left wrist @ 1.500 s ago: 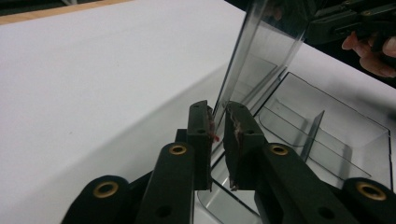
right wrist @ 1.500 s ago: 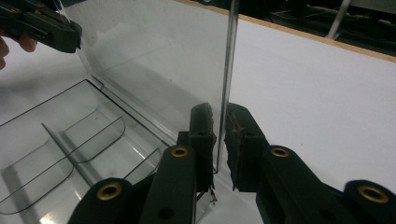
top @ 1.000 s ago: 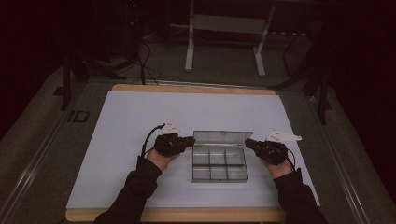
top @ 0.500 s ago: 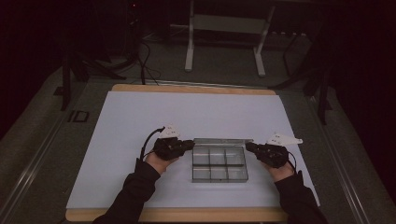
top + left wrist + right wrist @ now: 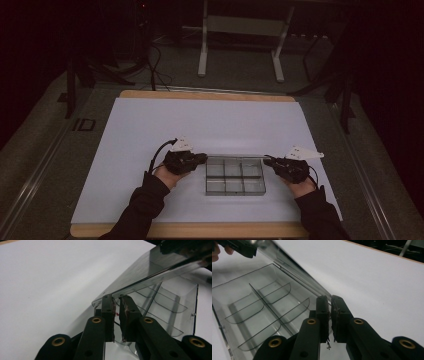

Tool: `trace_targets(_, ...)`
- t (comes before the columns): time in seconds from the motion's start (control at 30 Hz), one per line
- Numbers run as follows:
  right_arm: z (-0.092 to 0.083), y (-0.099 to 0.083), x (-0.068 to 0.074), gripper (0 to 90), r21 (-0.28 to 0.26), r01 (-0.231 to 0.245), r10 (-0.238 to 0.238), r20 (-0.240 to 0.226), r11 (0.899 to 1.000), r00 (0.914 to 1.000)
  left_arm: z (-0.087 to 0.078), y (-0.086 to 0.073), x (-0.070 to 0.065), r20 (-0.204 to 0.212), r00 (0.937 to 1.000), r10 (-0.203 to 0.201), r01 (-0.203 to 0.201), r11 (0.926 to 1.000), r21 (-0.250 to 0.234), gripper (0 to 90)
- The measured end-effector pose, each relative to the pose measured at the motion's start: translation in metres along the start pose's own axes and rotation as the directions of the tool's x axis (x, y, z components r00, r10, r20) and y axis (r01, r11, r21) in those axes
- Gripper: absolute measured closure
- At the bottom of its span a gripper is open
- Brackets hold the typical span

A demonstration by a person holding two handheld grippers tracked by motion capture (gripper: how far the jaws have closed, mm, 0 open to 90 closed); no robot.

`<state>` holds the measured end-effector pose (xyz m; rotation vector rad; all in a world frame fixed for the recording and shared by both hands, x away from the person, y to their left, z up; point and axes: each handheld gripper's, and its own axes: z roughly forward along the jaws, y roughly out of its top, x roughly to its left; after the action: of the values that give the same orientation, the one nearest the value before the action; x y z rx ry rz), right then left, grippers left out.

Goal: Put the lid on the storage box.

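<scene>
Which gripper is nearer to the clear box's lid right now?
Neither, roughly equal: the left gripper is at the left end of the clear divided box, the right gripper at its right end, each with jaws shut at the raised lid edge.

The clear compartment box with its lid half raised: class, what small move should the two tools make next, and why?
Probably swing the lid further back together. Each tool, left tool and right tool, is shut on one end of the lid, which stands tilted over the clear box of six empty compartments.
</scene>
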<state>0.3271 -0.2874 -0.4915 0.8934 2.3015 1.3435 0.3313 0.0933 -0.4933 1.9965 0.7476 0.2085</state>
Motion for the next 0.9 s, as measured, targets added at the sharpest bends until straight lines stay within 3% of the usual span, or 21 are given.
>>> trace_targets(0.43,0.001,-0.015,0.000,85.3,0.055,0.000,0.003,-0.046,0.998,0.9989,0.005,-0.012,-0.001,0.014,0.9995,0.029,-0.030,0.9975,0.064,84.6)
trace_targets(0.9,0.007,-0.026,-0.007,85.3,0.102,-0.031,0.036,-0.047,0.994,0.9983,0.011,-0.024,0.008,0.013,0.9997,-0.019,0.018,0.9954,0.094,84.6)
